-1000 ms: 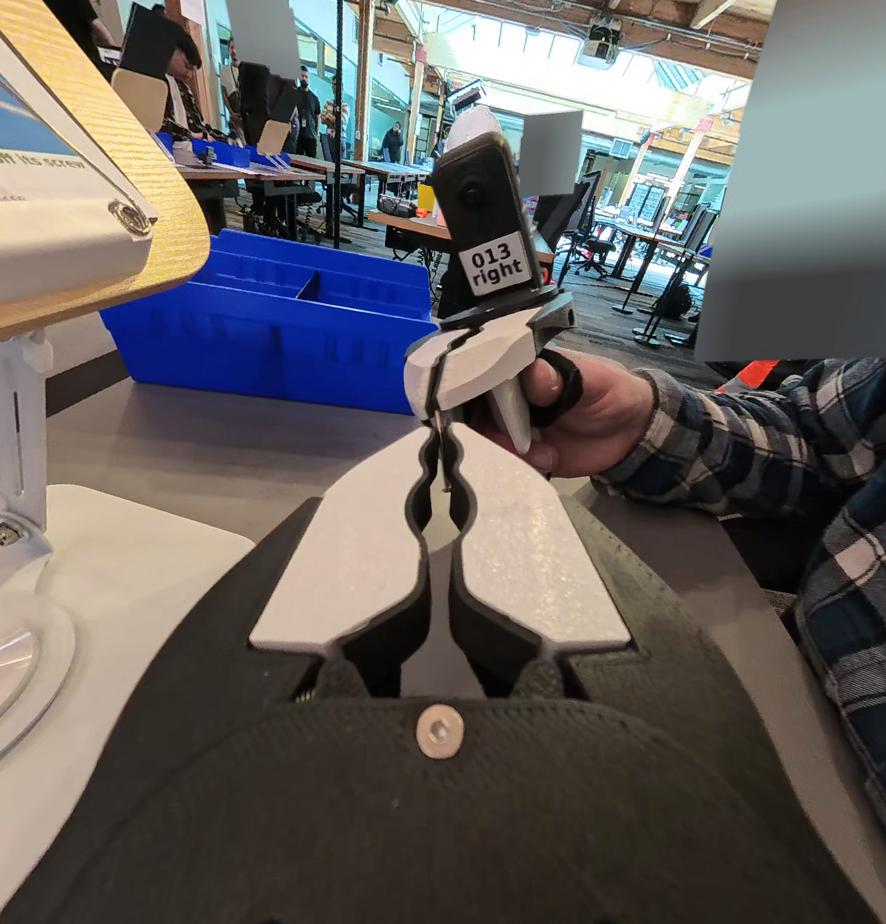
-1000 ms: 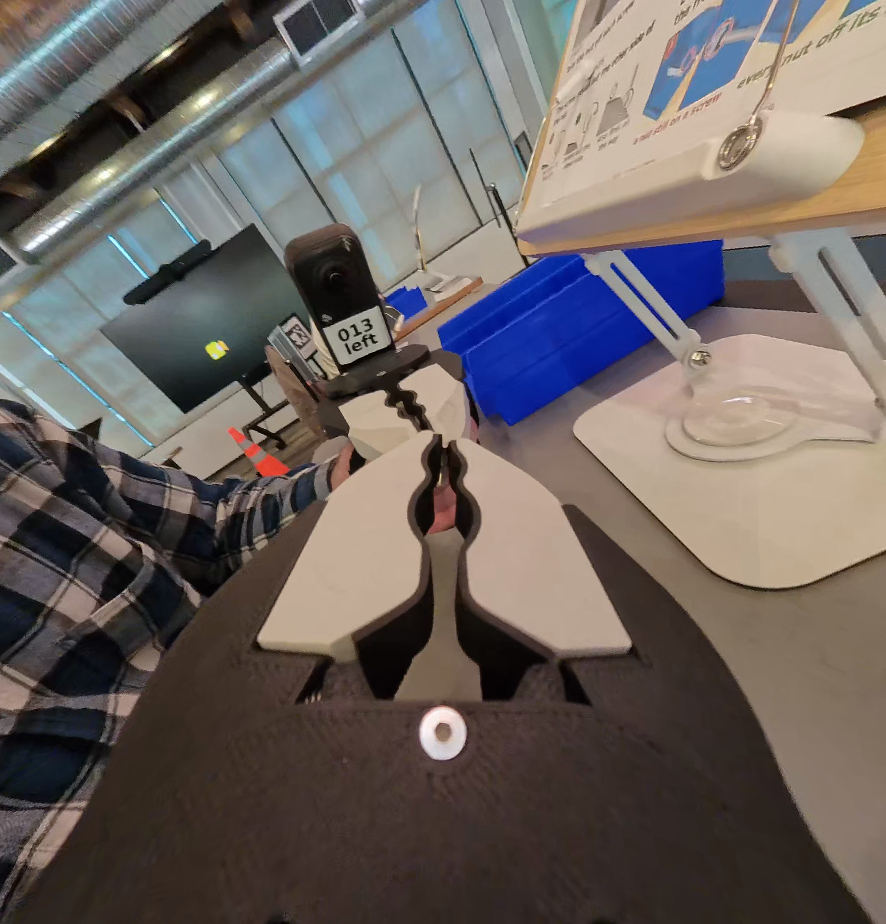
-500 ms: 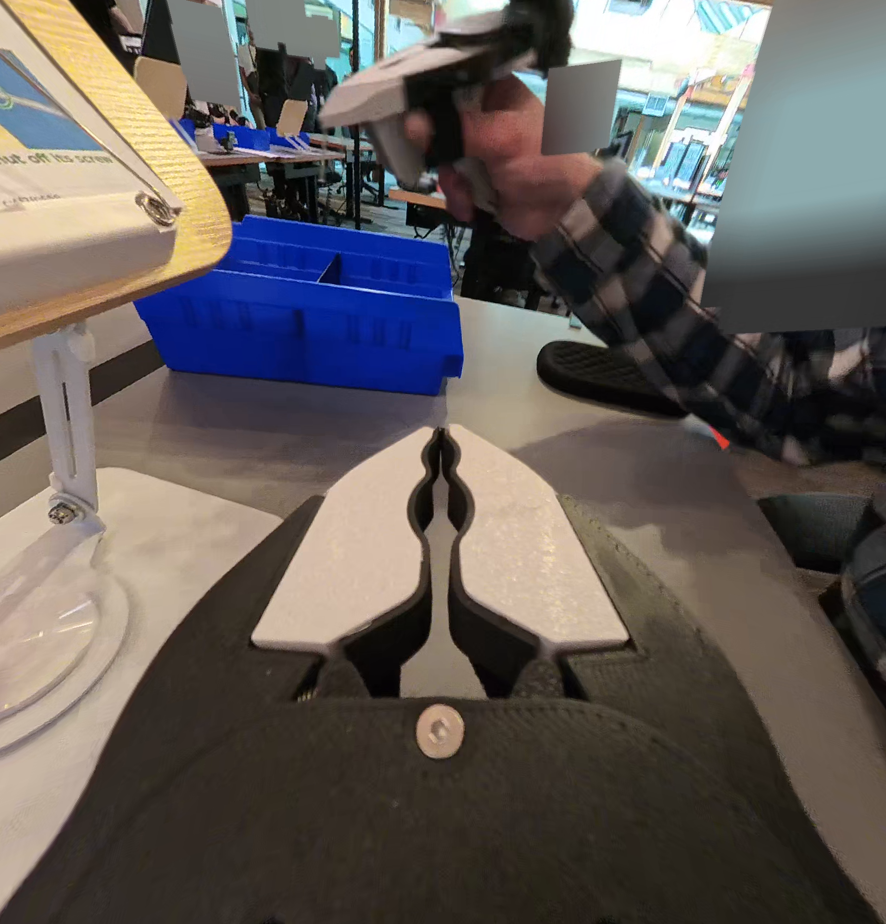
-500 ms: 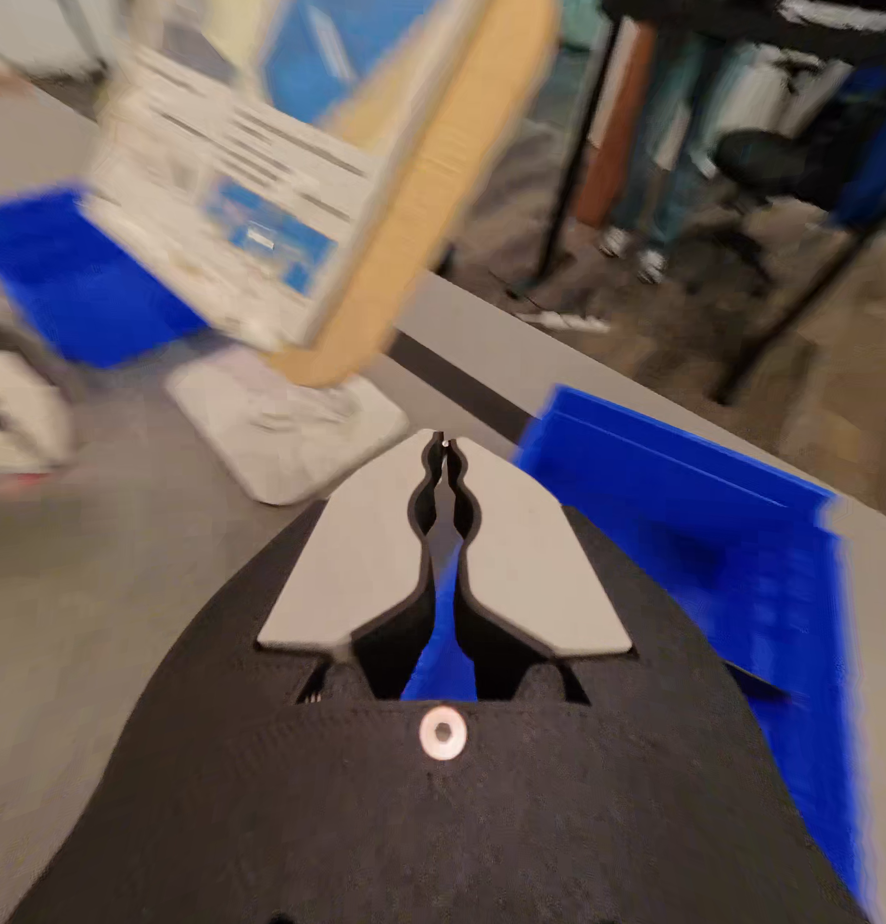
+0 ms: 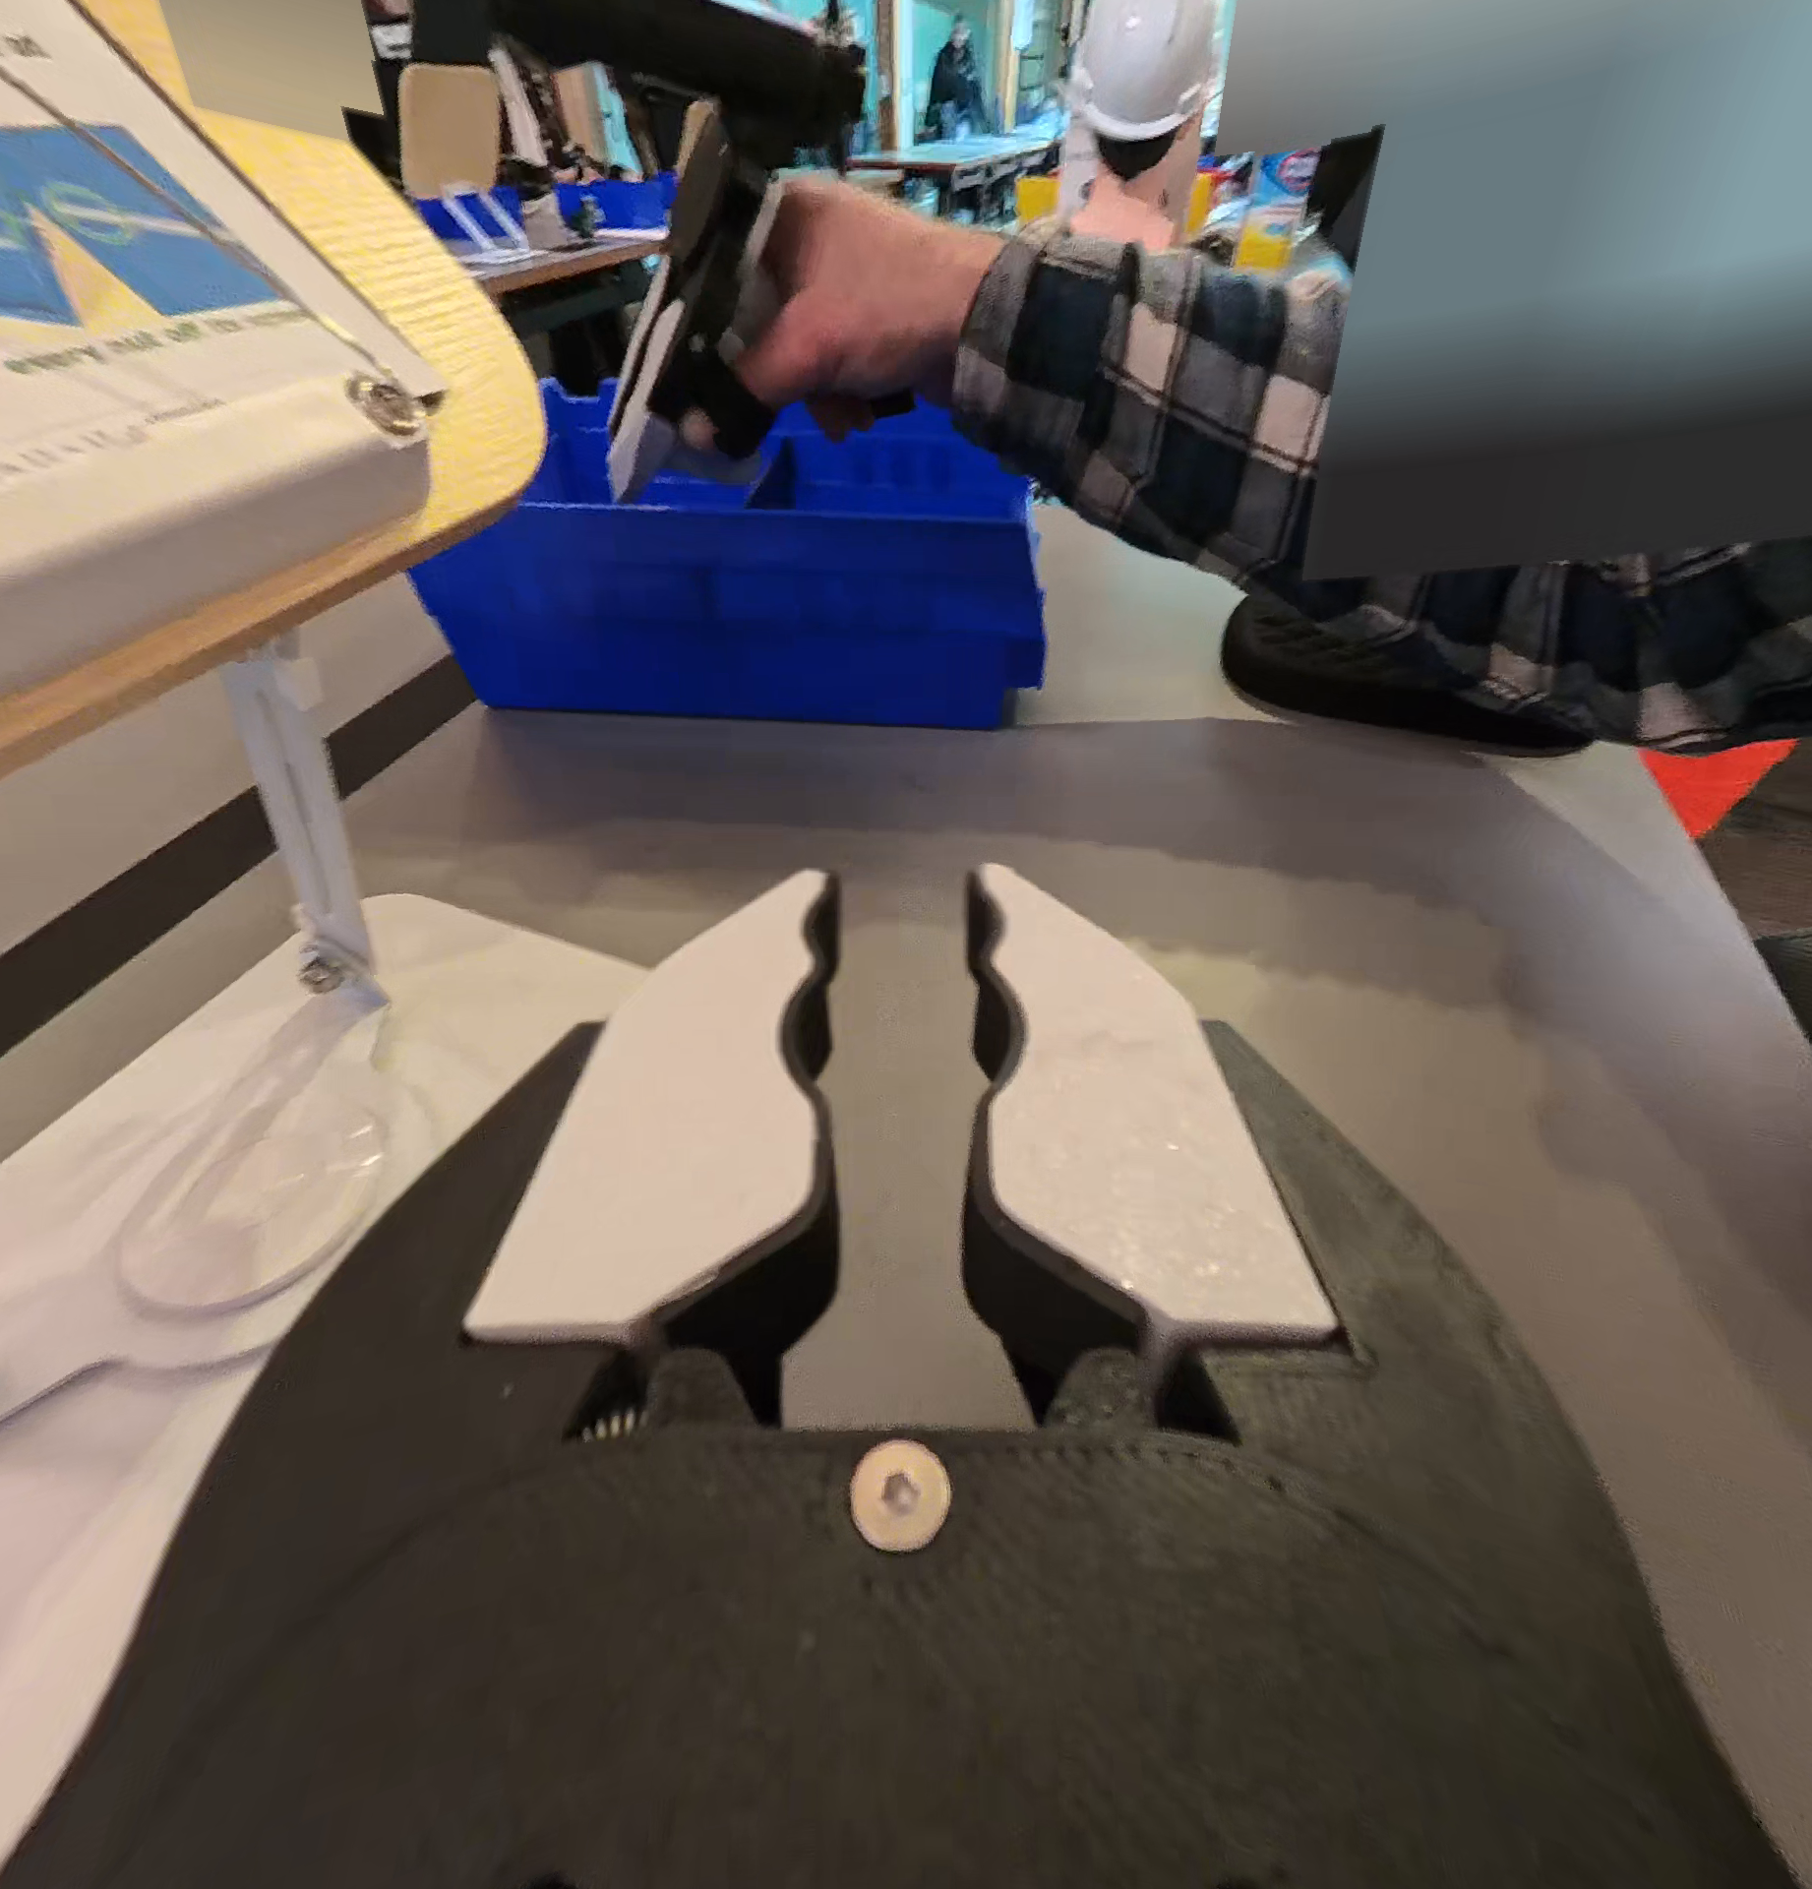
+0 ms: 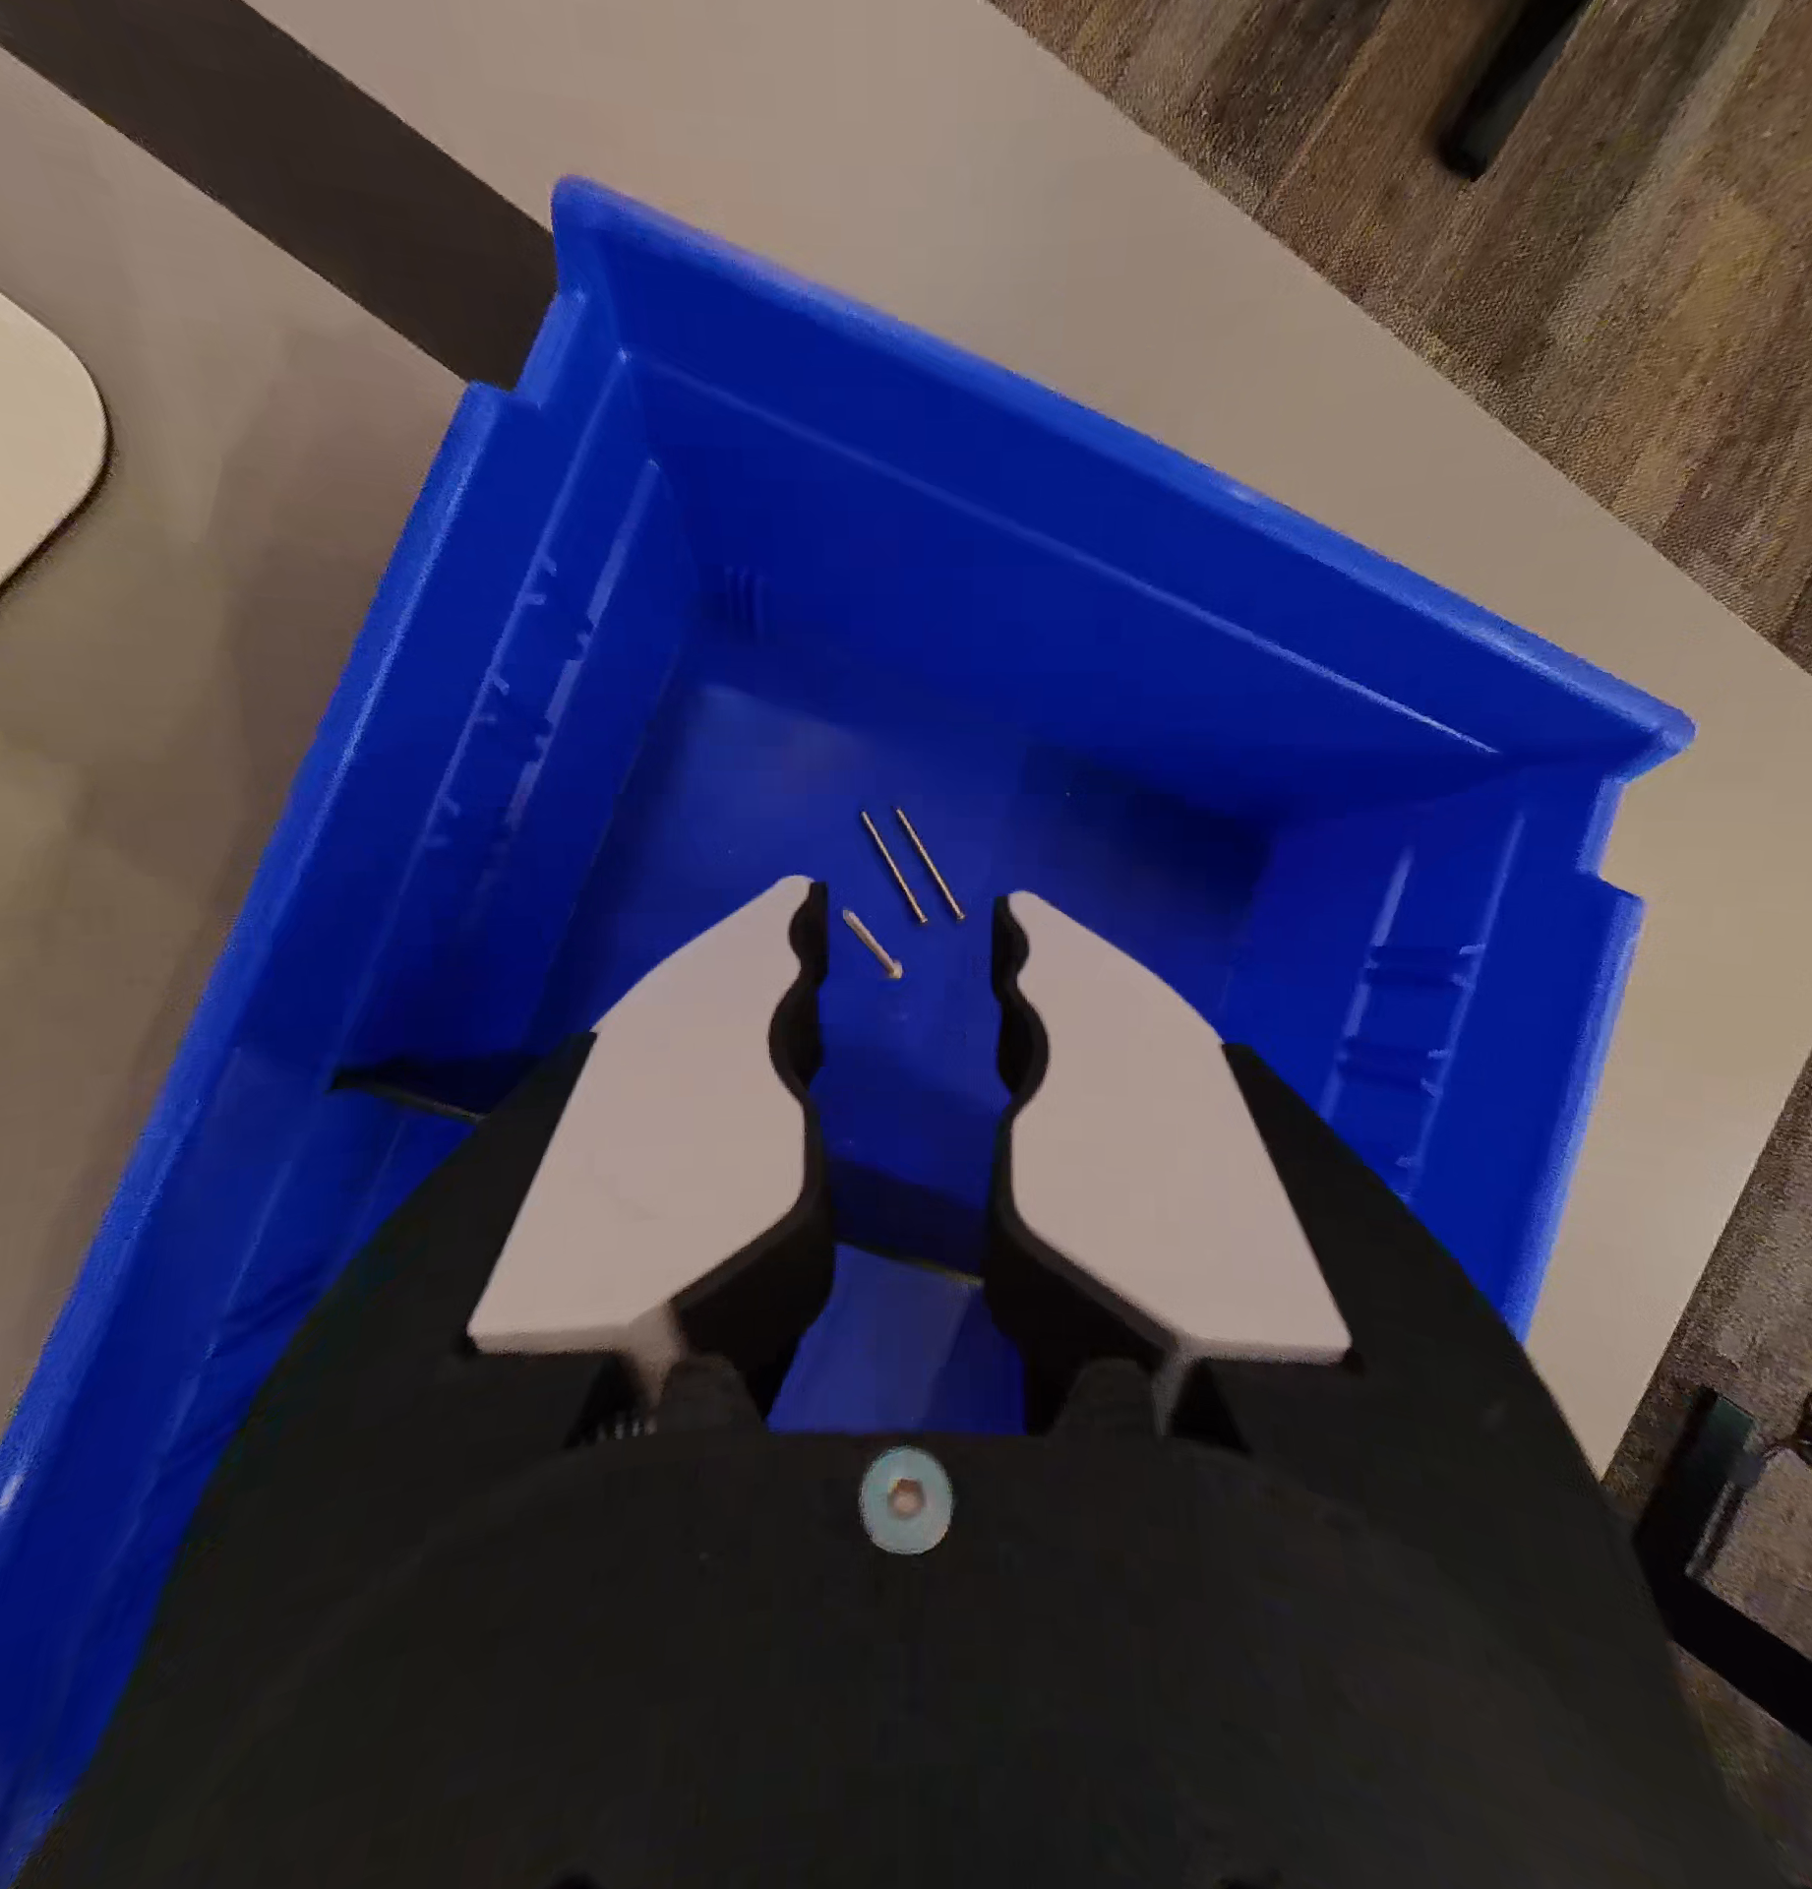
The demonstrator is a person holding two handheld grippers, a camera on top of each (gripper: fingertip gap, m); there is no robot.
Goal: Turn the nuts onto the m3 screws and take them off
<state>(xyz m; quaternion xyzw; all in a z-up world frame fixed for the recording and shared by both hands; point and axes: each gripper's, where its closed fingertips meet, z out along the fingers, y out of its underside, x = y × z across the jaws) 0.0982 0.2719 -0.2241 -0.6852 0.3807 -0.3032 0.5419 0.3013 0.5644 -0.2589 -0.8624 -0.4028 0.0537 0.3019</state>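
The right gripper hangs over a blue bin and points down into one of its compartments, its two fingers spread apart with nothing between the pads. On the bin floor below lie three thin metal pins: a short pin seen just inside the left fingertip, and two longer pins lying side by side, seen just ahead of the gap between the fingertips. None of the pins touches the gripper. In the left wrist view a hand in a plaid sleeve holds that gripper tilted down into the bin.

The left gripper is over the grey tabletop, its fingers spread and bare, only tabletop showing between them. The blue bin stands well ahead of it. To its left is the white base of a stand carrying a tilted wooden board with a printed sheet.
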